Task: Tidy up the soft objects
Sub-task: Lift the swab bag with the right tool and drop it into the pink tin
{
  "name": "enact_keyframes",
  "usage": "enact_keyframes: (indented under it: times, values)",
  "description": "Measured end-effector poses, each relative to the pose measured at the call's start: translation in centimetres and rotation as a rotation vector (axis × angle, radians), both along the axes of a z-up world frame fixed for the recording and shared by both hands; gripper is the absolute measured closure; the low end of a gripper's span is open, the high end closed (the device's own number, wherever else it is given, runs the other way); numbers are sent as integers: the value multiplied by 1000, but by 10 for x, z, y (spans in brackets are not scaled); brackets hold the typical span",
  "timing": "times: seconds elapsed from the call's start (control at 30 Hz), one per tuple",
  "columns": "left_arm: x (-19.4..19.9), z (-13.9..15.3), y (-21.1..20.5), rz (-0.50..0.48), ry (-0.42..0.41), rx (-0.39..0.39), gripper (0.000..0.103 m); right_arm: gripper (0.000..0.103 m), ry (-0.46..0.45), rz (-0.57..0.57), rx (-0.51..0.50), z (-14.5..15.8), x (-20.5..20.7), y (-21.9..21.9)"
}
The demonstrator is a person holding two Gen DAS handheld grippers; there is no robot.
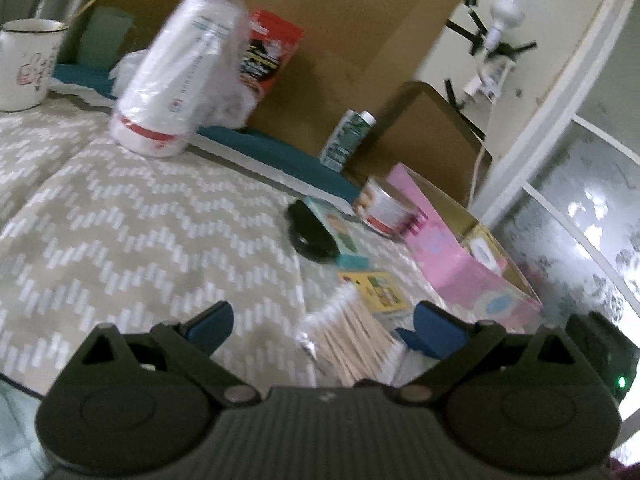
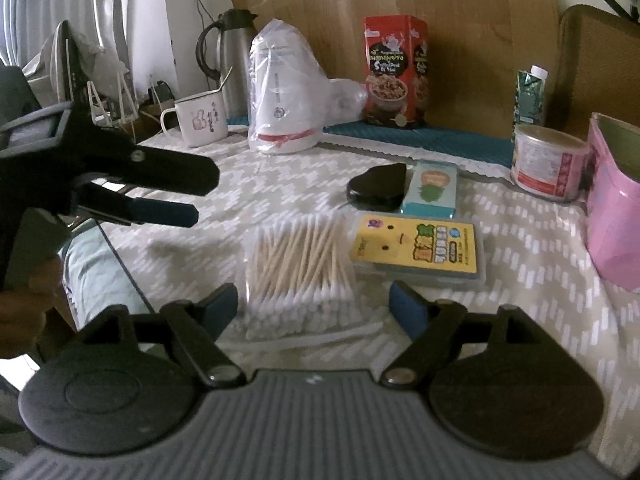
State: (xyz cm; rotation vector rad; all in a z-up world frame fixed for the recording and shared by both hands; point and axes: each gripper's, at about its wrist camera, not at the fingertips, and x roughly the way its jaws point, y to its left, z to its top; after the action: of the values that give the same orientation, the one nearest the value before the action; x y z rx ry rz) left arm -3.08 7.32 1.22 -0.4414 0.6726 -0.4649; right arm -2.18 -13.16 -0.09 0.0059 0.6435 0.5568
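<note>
Right gripper [image 2: 314, 300]: jaws spread wide, holding nothing, low over one swab pack [image 2: 300, 276] lying flat on the cloth [image 2: 180, 248]. Left gripper [image 2: 188, 200]: seen side-on left of the pack; in its own view its jaws are apart and empty. Just beside the pack: one yellow card box [image 2: 418, 250]. Behind that: one teal box [image 2: 434, 188], one black pouch [image 2: 378, 186]. Right edge: one tin [image 2: 548, 162], one pink box [image 2: 614, 208].
</note>
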Motion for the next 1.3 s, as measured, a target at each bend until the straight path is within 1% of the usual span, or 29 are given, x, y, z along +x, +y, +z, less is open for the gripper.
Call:
enact_keyframes:
  times: [0.1,0.2,0.33,0.4,0.47,0.53,0.6,0.63,0.77,0.8,0.87,0.9,0.97,1.0,1.03,1.07,1.1,1.13,1.17,1.23,1.3]
  values:
    - [-1,1,-6,-28,9,0,3,15,40,-14,39,2,1,-10]
    - [-2,-1,-9,-57,31,-25,3,15,89,-39,101,5,6,-25]
    - [1,-3,-15,-93,66,-51,5,14,119,-75,140,5,12,-38]
    - [2,-4,-19,-96,73,-48,6,14,138,-77,164,5,21,-41]
    - [5,-5,-21,-94,85,-50,7,12,164,-80,212,4,34,-44]
    - [7,-5,-22,-89,95,-54,7,10,178,-107,267,1,48,-49]
    - [7,-4,-21,-85,95,-54,8,10,196,-140,297,3,53,-52]
    - [7,-3,-20,-83,92,-54,8,10,199,-136,306,5,51,-52]
    - [12,-6,-13,-77,119,-78,13,10,155,-48,265,9,28,-47]
    - [14,-7,-12,-80,130,-93,19,10,145,-30,253,9,21,-46]
    - [18,-11,-13,-97,160,-121,24,10,122,6,219,9,10,-43]
    - [20,-12,-16,-105,170,-125,25,10,107,21,193,10,4,-39]
    - [22,-12,-26,-122,178,-104,27,11,69,52,127,9,-1,-26]
    - [23,-12,-33,-129,178,-80,36,12,51,68,94,8,-4,-18]
    - [24,-12,-39,-131,177,-50,40,21,41,83,60,5,-6,-8]
    - [24,-10,-45,-131,169,-20,46,33,29,84,25,1,-6,-2]
    - [23,-7,-49,-134,158,1,46,44,-9,86,2,0,-9,3]
    - [23,-2,-51,-142,145,5,46,48,-26,102,1,1,-12,6]
    - [24,4,-54,-156,128,0,46,49,-53,92,-7,4,-16,6]
    - [28,19,-63,-190,92,-11,46,49,-132,71,-24,12,-25,1]
    - [36,35,-79,-231,50,-5,46,49,-186,29,-12,21,-29,-12]
